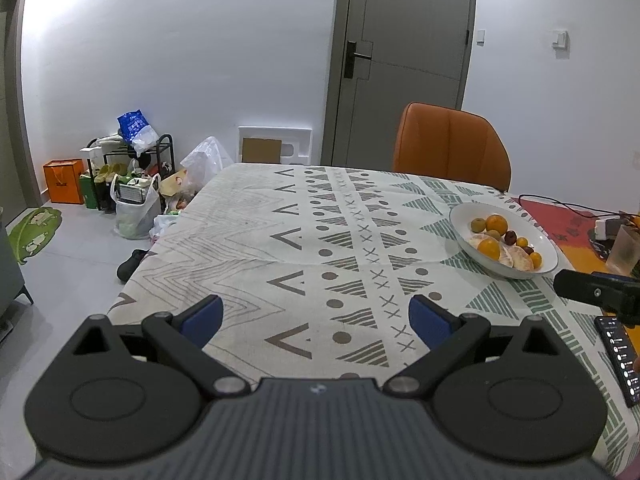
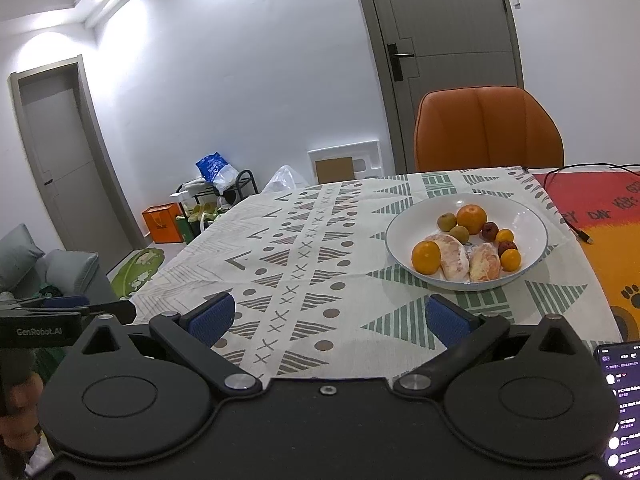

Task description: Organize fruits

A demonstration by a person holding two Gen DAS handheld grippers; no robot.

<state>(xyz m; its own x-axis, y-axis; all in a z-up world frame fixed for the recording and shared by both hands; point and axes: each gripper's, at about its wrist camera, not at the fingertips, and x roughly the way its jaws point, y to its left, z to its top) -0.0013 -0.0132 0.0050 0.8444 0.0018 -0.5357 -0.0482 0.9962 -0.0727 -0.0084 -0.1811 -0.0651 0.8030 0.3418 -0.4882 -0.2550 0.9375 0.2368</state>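
Both grippers, left gripper [image 1: 316,318] and right gripper [image 2: 330,318], gape wide, empty, ready to approach the fruit bowl [image 2: 400,232] at frame right.

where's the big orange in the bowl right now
In the right wrist view the big orange sits at the far side of the white bowl, between a green fruit and a dark red one.

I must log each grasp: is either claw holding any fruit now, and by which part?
Nothing is held. The left claw and the right claw are both open above the tablecloth; all fruit lies in the white bowl.
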